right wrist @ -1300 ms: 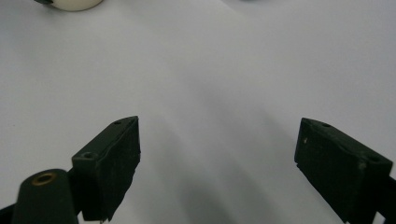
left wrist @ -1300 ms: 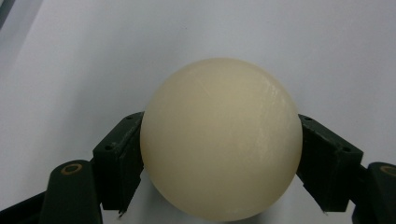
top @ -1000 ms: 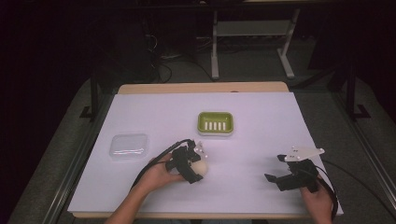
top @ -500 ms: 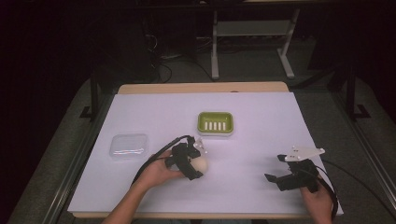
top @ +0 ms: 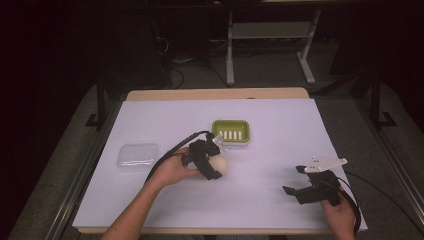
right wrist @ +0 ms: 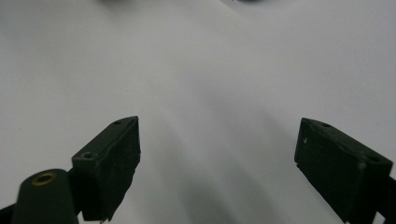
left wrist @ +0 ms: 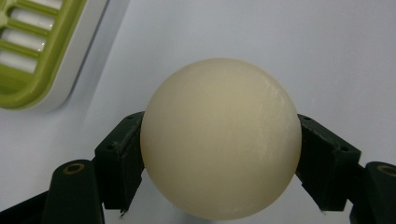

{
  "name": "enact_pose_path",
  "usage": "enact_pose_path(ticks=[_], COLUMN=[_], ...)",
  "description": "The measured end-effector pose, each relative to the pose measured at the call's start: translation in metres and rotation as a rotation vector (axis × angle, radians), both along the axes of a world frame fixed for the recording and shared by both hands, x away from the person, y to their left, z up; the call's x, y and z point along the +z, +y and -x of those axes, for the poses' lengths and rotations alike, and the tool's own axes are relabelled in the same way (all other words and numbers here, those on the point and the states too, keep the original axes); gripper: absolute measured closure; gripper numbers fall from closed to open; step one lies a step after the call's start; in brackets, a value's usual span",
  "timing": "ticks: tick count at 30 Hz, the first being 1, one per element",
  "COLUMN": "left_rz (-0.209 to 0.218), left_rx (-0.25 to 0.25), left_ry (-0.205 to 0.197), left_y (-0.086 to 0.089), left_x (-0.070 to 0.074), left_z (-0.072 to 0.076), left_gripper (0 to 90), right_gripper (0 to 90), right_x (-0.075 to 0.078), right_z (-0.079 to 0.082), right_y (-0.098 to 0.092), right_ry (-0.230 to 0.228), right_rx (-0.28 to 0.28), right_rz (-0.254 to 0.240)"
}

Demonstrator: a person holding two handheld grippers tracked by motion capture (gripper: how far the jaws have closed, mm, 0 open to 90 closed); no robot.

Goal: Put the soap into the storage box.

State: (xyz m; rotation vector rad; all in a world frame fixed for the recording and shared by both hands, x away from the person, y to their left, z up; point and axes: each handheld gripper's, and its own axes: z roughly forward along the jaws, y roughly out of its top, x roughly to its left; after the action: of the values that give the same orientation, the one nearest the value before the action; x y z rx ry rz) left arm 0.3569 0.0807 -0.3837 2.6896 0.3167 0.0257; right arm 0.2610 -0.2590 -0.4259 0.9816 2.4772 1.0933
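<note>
A cream-coloured ball (top: 219, 164) (left wrist: 220, 138) sits between the jaws of my left gripper (top: 216, 162) (left wrist: 219, 154), which is shut on it just above the white table sheet. A green soap dish with white slats (top: 231, 132) (left wrist: 32, 51) lies a little beyond and left of the ball. My right gripper (top: 299, 191) (right wrist: 217, 163) stands open near the table's front right, with bare sheet between its jaws.
A clear plastic lid or box (top: 136, 155) lies at the left of the white sheet (top: 280, 135). A cable (top: 170, 152) trails from the left gripper over the sheet. Table legs and cables stand on the floor beyond the far edge.
My left gripper has moved with the ball away from me and slightly right, closer to the green dish. The right gripper has stayed put.
</note>
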Motion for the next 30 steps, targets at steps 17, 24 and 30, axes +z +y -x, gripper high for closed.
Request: enact_pose_path(ticks=[17, 24, 30], left_rz=[0.007, 0.011, 0.019], left_rx=[0.011, 0.007, 0.008], left_ry=[0.047, 0.056, 0.066], left_y=[-0.003, -0.006, -0.006], left_x=[0.000, 0.006, 0.010], left_z=[-0.027, -0.036, -0.042], left_gripper=[25.1, 25.1, 25.1], right_gripper=[13.6, 13.6, 13.6], right_x=[0.000, 0.000, 0.001], right_z=[-0.002, -0.002, -0.002], right_y=[-0.004, -0.006, -0.006], right_ry=[-0.010, -0.009, -0.013], right_rx=[-0.006, -0.007, -0.008], right_rz=[-0.030, -0.033, -0.031])
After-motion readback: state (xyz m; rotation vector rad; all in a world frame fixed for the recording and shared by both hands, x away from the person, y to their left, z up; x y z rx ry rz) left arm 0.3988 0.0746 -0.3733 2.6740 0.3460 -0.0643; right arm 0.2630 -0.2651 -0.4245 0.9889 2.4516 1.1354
